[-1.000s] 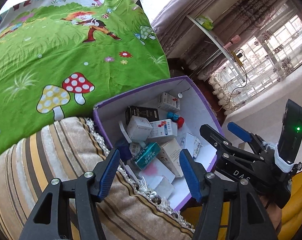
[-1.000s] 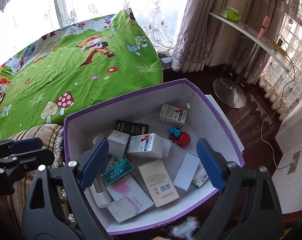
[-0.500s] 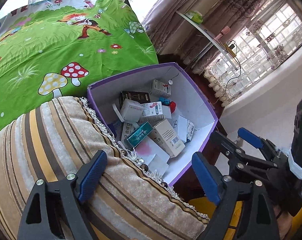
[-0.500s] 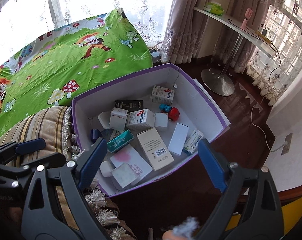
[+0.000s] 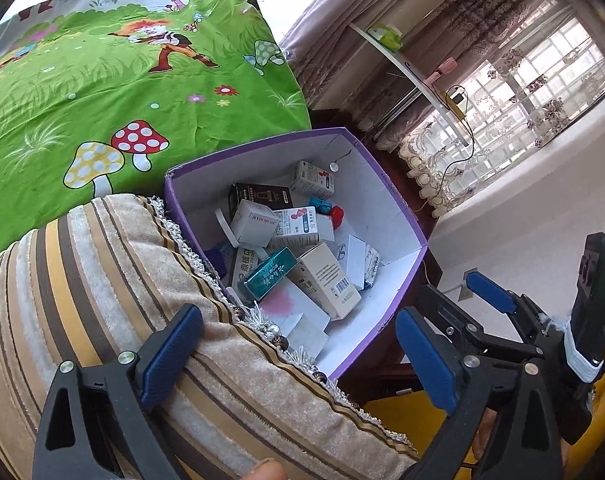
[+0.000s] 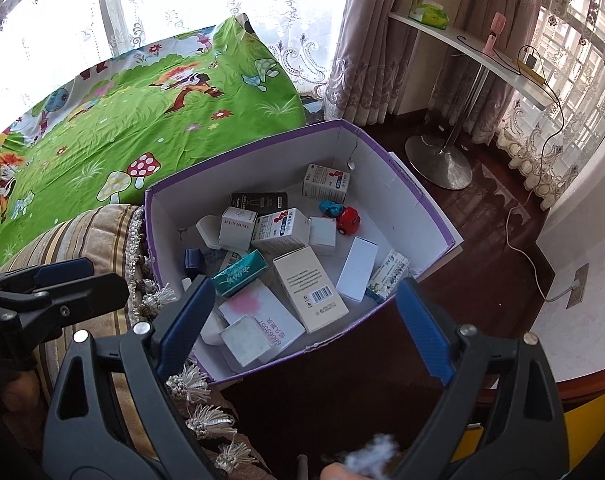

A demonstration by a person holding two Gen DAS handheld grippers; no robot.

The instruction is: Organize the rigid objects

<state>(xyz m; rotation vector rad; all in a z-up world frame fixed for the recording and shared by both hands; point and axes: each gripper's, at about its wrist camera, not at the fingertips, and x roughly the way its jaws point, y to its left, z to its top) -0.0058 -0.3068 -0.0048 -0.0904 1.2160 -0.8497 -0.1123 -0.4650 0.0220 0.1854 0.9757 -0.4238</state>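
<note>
A purple-rimmed white box (image 6: 418, 204) (image 5: 412, 222) holds several small cartons, a teal carton (image 6: 240, 273) (image 5: 267, 273), a black carton (image 6: 258, 201) and a red and blue toy car (image 6: 340, 216) (image 5: 327, 210). My left gripper (image 5: 298, 356) is open and empty, above a striped cushion near the box's near left side. My right gripper (image 6: 302, 320) is open and empty, hovering above the box's front edge. The left gripper also shows in the right wrist view (image 6: 42, 284).
A striped tasselled cushion (image 5: 102, 280) (image 6: 82, 232) lies left of the box. A green cartoon sheet (image 5: 122, 80) covers the bed behind. A white shelf on a metal stand (image 6: 438, 160), curtains, a loose cable and dark wood floor are at right.
Both grippers have drawn back and up from the box, so it looks smaller and farther. The left gripper shifted over the cushion. Box contents are unchanged.
</note>
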